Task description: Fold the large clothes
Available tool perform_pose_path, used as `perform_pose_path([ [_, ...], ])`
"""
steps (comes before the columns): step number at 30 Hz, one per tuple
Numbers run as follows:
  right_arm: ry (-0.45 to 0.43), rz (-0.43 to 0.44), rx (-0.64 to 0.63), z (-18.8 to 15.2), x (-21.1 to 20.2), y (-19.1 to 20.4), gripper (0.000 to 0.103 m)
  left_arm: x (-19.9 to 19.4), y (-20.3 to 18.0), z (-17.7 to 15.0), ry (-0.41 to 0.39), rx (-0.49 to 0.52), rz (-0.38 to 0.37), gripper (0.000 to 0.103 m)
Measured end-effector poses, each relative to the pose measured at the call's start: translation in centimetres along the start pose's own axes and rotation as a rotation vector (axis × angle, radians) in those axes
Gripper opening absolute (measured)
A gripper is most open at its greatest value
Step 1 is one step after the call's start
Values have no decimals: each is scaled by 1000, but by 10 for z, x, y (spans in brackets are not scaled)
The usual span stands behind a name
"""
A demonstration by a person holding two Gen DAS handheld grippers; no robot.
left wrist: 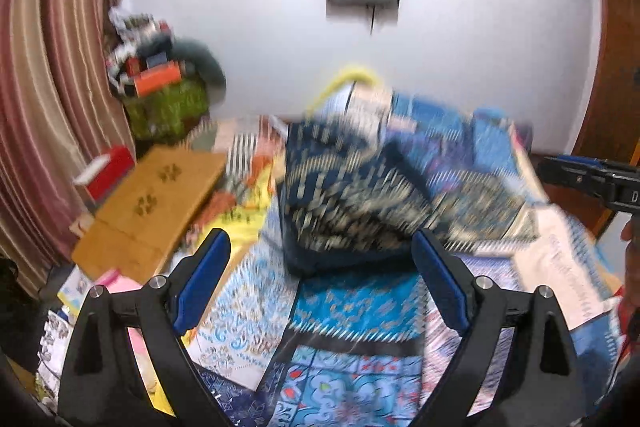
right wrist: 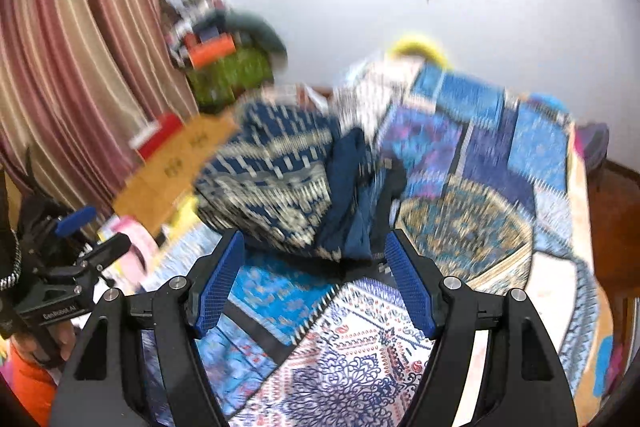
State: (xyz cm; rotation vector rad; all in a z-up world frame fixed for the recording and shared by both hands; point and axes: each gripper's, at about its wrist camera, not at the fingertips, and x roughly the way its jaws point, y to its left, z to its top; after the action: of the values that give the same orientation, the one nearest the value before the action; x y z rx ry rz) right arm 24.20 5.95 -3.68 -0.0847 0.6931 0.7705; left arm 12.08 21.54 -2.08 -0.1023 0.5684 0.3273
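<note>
My left hand-held gripper (left wrist: 320, 281) stands wide open with nothing between its blue pads (left wrist: 202, 283). Just beyond its fingertips lies the folded navy garment (left wrist: 348, 195) with pale patterning, resting on the patchwork bedspread (left wrist: 352, 311). My right hand-held gripper (right wrist: 314, 281) is open too, empty, with the same garment (right wrist: 280, 179) just ahead of it and slightly left. Past the left gripper's left finger a brown cardboard box (left wrist: 156, 203) sits beside the striped curtain (left wrist: 48, 67).

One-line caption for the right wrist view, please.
Right gripper, jaws open and empty, above the folded dark-blue patterned garment on a patchwork bedspread.
</note>
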Motion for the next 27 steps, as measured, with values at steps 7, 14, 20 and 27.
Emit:
perform_pose_path([
  [7, -299, 29, -56, -1, -120, 35, 70, -121, -27, 21, -294, -6, -18, 92],
  [14, -486, 54, -86, -27, -195, 64, 70, -200, -49, 5, -479, -20, -23, 92],
  [20, -543, 29, -103, -49, -211, 79, 78, -221, -53, -15, -508, -70, 3, 100],
  [27, -537, -30, -81, -55, -206, 80, 99, -219, -48, -28, -471, -105, 22, 102],
])
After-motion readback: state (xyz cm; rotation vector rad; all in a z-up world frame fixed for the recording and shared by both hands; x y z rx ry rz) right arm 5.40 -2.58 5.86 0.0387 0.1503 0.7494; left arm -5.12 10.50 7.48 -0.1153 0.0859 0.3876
